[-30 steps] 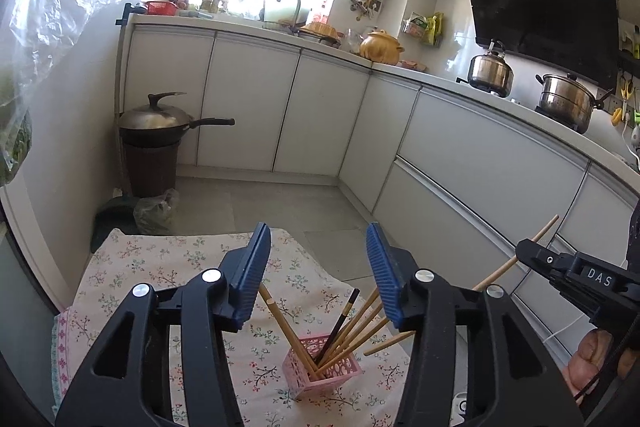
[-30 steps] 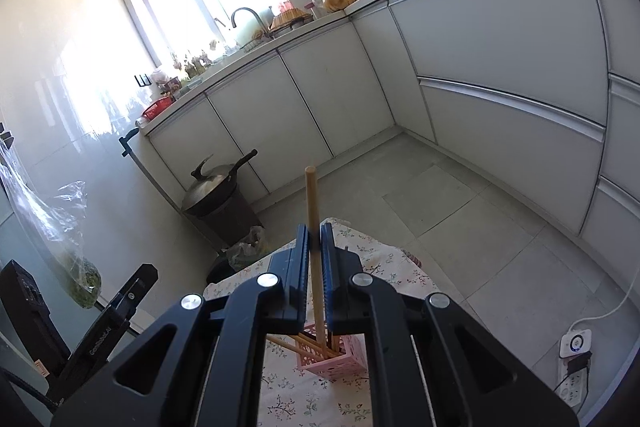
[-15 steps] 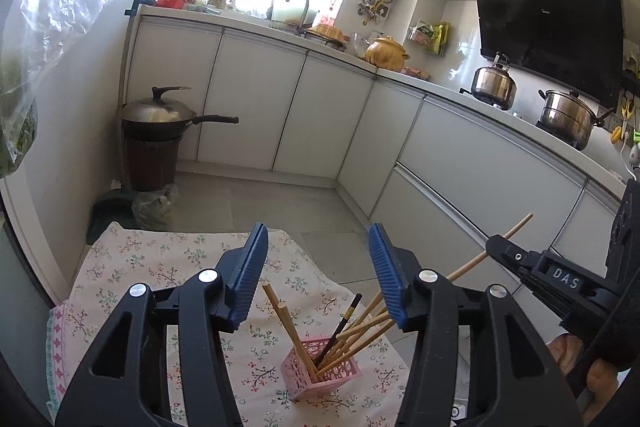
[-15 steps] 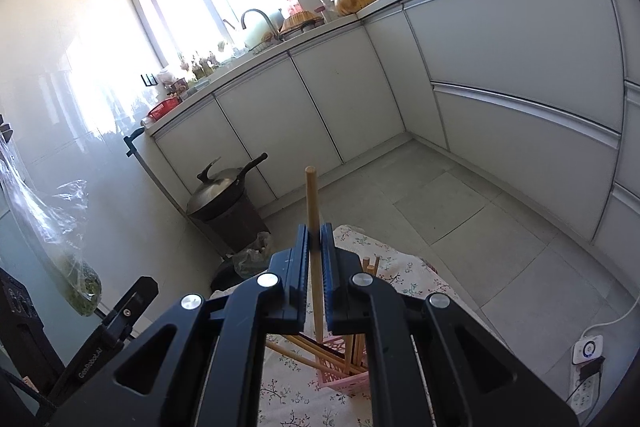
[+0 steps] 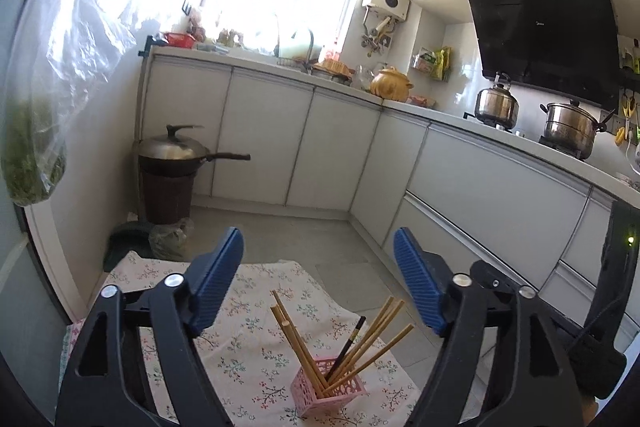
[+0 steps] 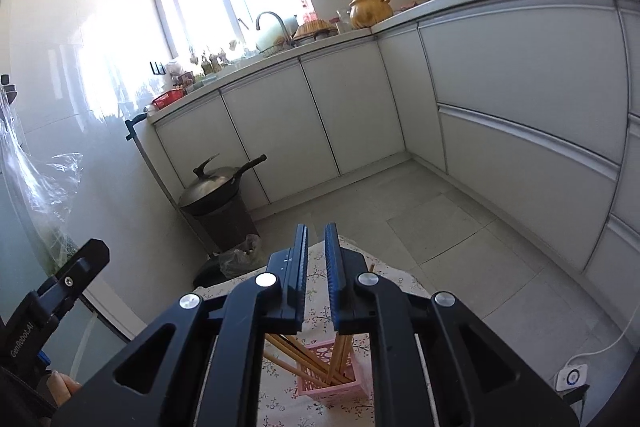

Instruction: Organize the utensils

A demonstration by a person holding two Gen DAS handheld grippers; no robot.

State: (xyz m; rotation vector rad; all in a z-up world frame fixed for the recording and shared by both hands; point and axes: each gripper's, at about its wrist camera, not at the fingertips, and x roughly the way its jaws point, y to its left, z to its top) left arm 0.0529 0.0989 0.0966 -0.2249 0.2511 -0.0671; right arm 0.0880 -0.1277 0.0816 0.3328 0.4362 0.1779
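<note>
Chopsticks [image 5: 352,351] lean upward from pink basket [image 5: 332,391]; left claw [image 5: 320,279] opening empty, right claw [image 6: 316,267] parting, empty.

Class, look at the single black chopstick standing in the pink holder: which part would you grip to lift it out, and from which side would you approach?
Grip the black chopstick near its free upper end, coming from above with the pads either side of the shaft. It leans up and right out of the pink holder, its lower end is buried among the wooden chopsticks, and only the top stands fairly clear.

Below the right gripper [image 6: 316,279], its own fingers hide most of the pink basket [image 6: 320,383] and chopsticks [image 6: 292,351].
</note>
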